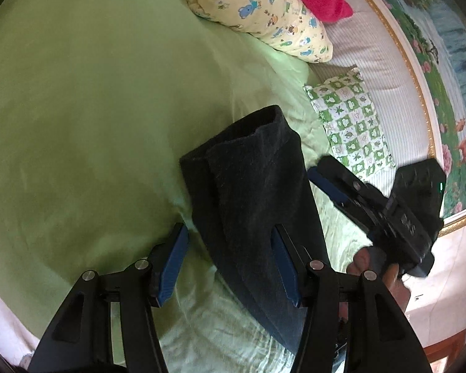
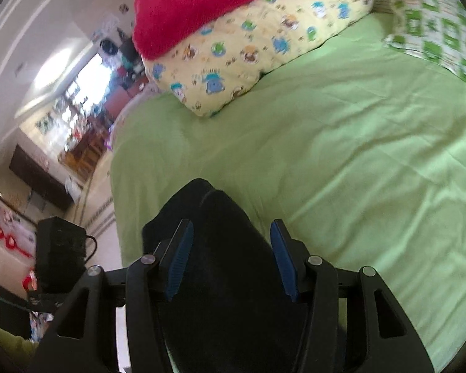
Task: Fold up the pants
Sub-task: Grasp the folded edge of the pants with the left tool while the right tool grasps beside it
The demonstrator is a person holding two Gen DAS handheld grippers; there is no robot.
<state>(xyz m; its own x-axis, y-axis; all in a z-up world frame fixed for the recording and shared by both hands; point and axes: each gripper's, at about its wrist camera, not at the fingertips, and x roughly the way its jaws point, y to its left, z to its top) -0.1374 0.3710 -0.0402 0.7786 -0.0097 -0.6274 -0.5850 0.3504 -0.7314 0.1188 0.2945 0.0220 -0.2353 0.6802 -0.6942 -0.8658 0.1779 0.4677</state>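
Dark fleece pants (image 1: 251, 192) lie folded on the light green bedsheet (image 1: 93, 108), their near end cut off behind black gripper frames. The left gripper (image 1: 230, 267) and right gripper (image 2: 231, 259) hang released, blue pads straddling the cloth; contact with it is unclear

This is a bedroom in a home: a bed spread with a light green sheet (image 2: 341, 143) carries a yellow pillow printed with cartoon animals (image 2: 258, 43), a plush crimson blanket (image 2: 202, 3) and a small green-and-white checked cushion (image 1: 354, 124). Beside the bed hangs a gold-framed painted landscape mural (image 1: 450, 71).
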